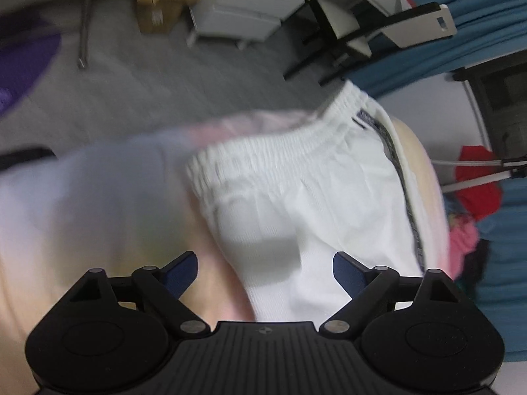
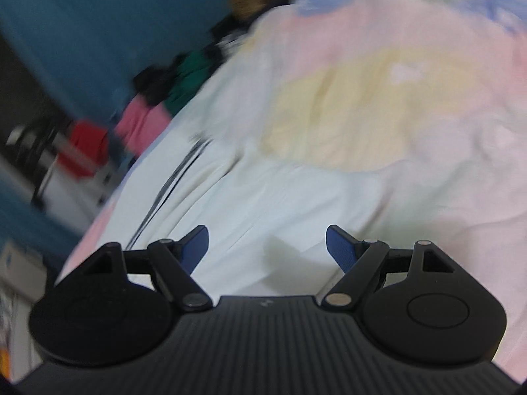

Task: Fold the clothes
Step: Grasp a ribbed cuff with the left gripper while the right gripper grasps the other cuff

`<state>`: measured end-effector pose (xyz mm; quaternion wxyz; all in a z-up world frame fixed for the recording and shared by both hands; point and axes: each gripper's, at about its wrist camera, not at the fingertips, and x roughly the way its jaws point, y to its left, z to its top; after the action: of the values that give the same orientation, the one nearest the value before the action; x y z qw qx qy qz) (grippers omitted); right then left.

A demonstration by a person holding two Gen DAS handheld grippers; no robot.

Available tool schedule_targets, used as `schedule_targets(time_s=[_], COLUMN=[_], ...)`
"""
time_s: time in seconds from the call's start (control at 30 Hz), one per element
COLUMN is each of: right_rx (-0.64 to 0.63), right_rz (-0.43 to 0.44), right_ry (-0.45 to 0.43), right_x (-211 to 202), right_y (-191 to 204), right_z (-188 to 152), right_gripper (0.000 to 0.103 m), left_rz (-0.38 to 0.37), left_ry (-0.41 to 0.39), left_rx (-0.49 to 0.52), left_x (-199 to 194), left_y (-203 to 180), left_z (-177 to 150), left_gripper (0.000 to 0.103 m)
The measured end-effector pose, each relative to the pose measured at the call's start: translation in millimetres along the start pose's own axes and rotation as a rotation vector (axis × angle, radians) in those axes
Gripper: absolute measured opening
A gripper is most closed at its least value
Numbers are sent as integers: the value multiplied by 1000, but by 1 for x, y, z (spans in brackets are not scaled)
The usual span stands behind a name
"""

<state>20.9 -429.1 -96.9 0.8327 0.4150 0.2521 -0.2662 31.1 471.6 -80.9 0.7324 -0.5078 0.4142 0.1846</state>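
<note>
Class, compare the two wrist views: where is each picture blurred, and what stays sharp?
Left wrist view: pastel bedding smeared, white shorts softly blurred, left gripper crisp. Right wrist view: everything beyond the right gripper streaks, worst over the coloured clothes pile.

The left gripper (image 1: 265,271) is showing a black ribbed body with a small round emblem behind the fingers, two round black housings flanking it, and silver pivot pins on the black linkages. The right gripper (image 2: 266,247) is looking the same. Blue textured pads (image 2: 342,250) are lining the fingers' inner faces.
</note>
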Motion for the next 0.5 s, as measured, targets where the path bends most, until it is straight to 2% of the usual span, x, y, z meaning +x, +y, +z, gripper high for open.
schedule_targets(time_s=[0.13,0.23,0.33,0.37,0.43,0.5], right_rx=[166,298,348,353,361,354], right_rz=[-81,-35,-10,-7,1,5], right_ry=[-24,34,84,88,103,115], right_x=[6,18,34,40,55,70], right_y=[-35,-54,-56,-54,-50,-44], right_z=[9,4,-1,-2,-2,-2], right_gripper=[82,82,82,78,73,57], left_rz=[-32,-64,-109,-113,-112,-116], left_ry=[48,33,39,46,53,45], left_rx=[-33,-66,-91,-95,-99,-92], left_x=[16,22,29,29,29,26], left_y=[2,-1,-4,-5,-5,-4], left_z=[-10,-17,-21,-22,-24,-26], left_gripper=[85,81,78,72,68,58])
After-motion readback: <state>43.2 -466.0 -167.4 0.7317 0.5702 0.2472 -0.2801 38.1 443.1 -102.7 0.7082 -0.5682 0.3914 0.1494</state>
